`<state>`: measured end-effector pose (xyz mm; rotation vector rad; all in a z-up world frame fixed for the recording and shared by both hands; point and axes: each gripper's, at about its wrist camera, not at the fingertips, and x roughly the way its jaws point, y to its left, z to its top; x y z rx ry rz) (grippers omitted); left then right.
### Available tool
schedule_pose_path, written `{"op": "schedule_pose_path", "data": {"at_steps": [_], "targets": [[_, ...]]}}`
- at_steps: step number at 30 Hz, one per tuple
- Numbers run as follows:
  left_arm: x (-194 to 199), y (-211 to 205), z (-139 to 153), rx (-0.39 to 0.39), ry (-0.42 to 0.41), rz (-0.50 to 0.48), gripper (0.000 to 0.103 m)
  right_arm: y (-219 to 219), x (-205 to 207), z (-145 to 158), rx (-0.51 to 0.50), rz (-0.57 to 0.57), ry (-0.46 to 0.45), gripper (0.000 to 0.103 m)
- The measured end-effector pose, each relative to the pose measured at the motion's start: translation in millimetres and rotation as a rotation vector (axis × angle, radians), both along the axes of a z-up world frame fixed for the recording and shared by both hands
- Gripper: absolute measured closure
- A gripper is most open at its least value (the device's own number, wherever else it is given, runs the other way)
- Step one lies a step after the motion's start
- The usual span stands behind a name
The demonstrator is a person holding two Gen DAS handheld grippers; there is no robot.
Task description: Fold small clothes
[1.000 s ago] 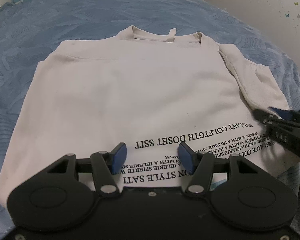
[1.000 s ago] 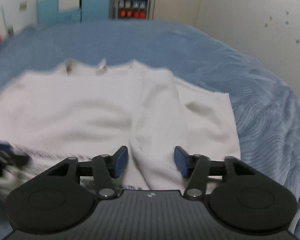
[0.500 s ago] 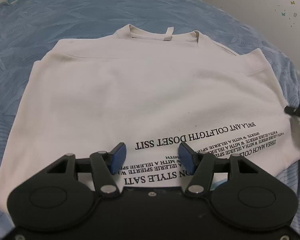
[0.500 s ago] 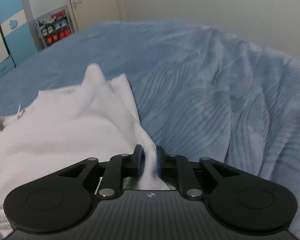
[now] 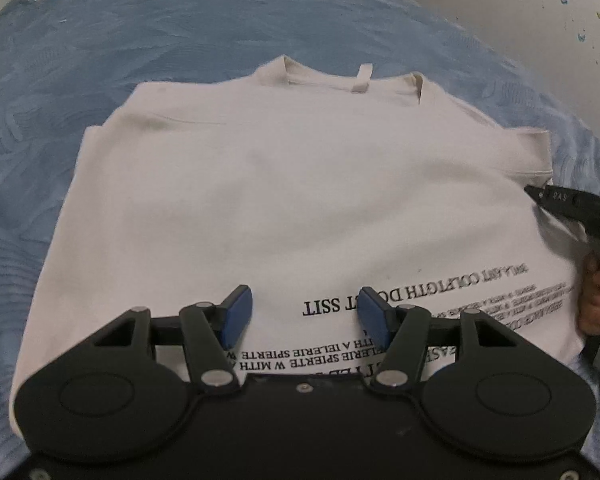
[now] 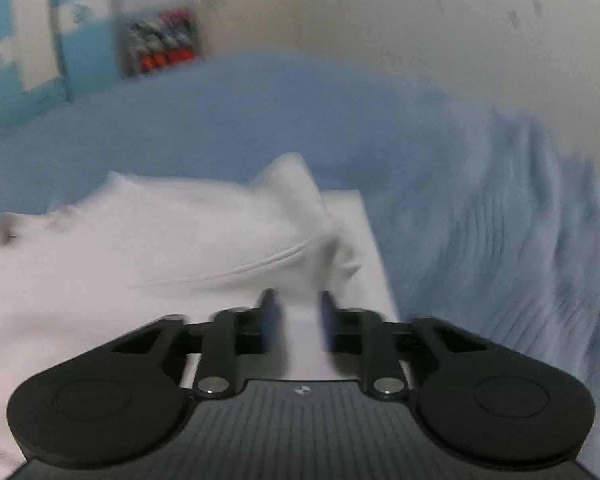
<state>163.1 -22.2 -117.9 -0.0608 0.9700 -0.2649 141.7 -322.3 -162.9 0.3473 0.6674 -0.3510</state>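
A white shirt (image 5: 284, 200) lies flat on the blue bed (image 5: 120, 40). The left hand-held gripper (image 5: 300, 312) hovers over its printed hem, jaws apart. The right hand-held gripper (image 6: 296, 316), at the shirt's sleeve edge, is closing with cloth between its jaws.

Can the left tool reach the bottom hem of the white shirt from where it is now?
Probably yes. The left tool hangs open right above the printed lower part of the white shirt, nothing lies between them, and the right tool works at the far side edge.
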Motion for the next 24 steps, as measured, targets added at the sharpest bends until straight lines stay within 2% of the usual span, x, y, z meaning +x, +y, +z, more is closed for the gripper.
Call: {"op": "schedule_pose_path", "data": {"at_steps": [3, 6, 8, 9, 11, 13, 14, 17, 19, 22, 23, 24], "targets": [[-8, -6, 19, 0.022, -0.064, -0.022, 0.042, 19, -13, 28, -0.050, 0.034, -0.044, 0.084], [-16, -11, 36, 0.011, -0.148, -0.009, 0.042, 48, -35, 57, 0.014, 0.159, -0.141, 0.084], [-21, -10, 37, -0.036, -0.166, -0.011, 0.042, 72, -46, 66, 0.110, 0.273, -0.168, 0.084], [-22, -9, 31, -0.061, -0.150, -0.024, 0.042, 84, -49, 65, 0.155, 0.333, -0.162, 0.084], [-19, -11, 13, -0.043, -0.076, -0.028, 0.042, 110, -49, 57, 0.199, 0.401, -0.117, 0.081], [-17, -12, -9, 0.024, -0.022, -0.010, 0.041, 130, -43, 39, 0.155, 0.426, -0.034, 0.080], [-20, -10, -13, 0.023, -0.039, -0.009, 0.042, 139, -41, 27, 0.111, 0.437, 0.006, 0.080], [-25, -2, -9, 0.034, -0.057, -0.027, 0.042, 139, -46, 15, 0.044, 0.494, -0.018, 0.080], [-25, 7, -3, 0.055, -0.065, -0.013, 0.042, 125, -45, 21, 0.037, 0.490, -0.008, 0.080], [-23, 20, 2, 0.217, -0.083, 0.058, 0.042, 101, -47, 27, 0.051, 0.411, 0.000, 0.080], [-23, 29, 1, 0.241, -0.081, 0.072, 0.040, 94, -47, 28, 0.057, 0.383, 0.000, 0.081], [-24, 41, 1, 0.216, -0.077, 0.088, 0.040, 85, -50, 27, 0.063, 0.362, 0.004, 0.083]]}}
